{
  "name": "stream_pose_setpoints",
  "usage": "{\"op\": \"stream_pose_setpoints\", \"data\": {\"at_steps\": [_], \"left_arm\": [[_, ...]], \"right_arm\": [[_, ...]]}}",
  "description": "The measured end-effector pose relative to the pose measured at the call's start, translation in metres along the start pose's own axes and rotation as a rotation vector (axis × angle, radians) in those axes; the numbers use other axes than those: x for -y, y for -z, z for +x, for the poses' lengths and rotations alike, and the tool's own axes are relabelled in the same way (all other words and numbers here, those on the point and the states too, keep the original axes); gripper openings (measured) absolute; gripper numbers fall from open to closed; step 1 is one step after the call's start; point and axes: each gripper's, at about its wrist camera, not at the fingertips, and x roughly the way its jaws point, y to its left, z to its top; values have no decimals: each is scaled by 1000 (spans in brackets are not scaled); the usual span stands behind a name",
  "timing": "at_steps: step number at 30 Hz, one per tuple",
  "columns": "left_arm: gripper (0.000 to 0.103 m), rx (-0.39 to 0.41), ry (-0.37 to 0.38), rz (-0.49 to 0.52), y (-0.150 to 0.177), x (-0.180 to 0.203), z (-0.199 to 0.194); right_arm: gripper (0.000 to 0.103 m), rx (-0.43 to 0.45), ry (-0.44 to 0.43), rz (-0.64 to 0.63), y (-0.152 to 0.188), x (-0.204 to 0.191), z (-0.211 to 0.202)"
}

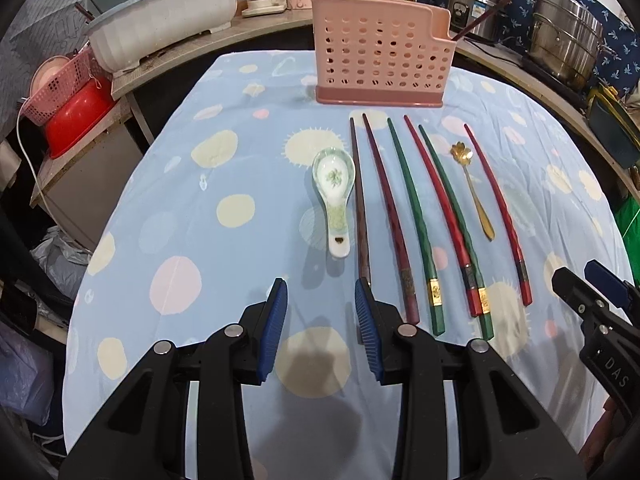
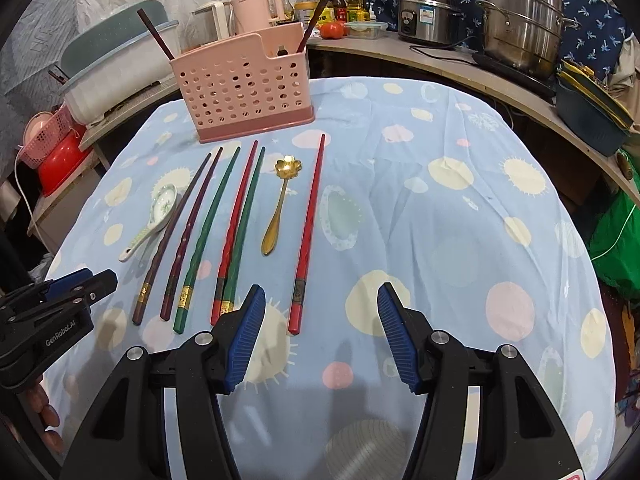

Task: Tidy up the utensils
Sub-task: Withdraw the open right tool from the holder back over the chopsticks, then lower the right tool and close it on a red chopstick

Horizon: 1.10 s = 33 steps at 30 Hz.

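Observation:
A pink perforated utensil holder (image 1: 380,52) (image 2: 244,92) stands at the far side of the table with two dark chopsticks (image 2: 158,36) in it. In front lie several chopsticks side by side: dark brown (image 1: 360,200), maroon (image 1: 390,216), green (image 1: 414,216) and red (image 1: 498,212) (image 2: 308,232). A white ceramic spoon (image 1: 335,196) (image 2: 150,220) lies left of them. A gold flower spoon (image 1: 474,192) (image 2: 278,204) lies among them. My left gripper (image 1: 321,320) is open and empty, near the brown chopstick's end. My right gripper (image 2: 322,328) is open and empty, near the lone red chopstick's end.
The table has a light blue dotted cloth (image 1: 224,200) (image 2: 440,208). Behind it a counter holds a white tub (image 1: 160,20), steel pots (image 2: 520,20), a rice cooker (image 2: 428,14) and bottles. A red basin (image 1: 76,120) and pink basket sit at left.

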Motion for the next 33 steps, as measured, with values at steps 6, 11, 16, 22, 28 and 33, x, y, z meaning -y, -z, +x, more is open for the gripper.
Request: {"op": "stream_pose_setpoints", "data": {"at_steps": [6, 11, 16, 22, 28, 33], "left_arm": [[33, -24, 16, 7, 3, 5, 8], [33, -44, 21, 8, 5, 9, 18], [34, -55, 27, 2, 5, 10, 26], [33, -66, 27, 4, 3, 13, 33], [33, -64, 35, -2, 1, 13, 36], [33, -58, 34, 3, 1, 13, 37]], "right_arm": [[55, -21, -6, -12, 2, -6, 11], [51, -36, -7, -10, 1, -7, 23], [48, -45, -8, -11, -1, -9, 31], [43, -48, -3, -16, -6, -10, 39], [39, -61, 0, -19, -7, -11, 47], [33, -60, 8, -23, -5, -11, 49]]}}
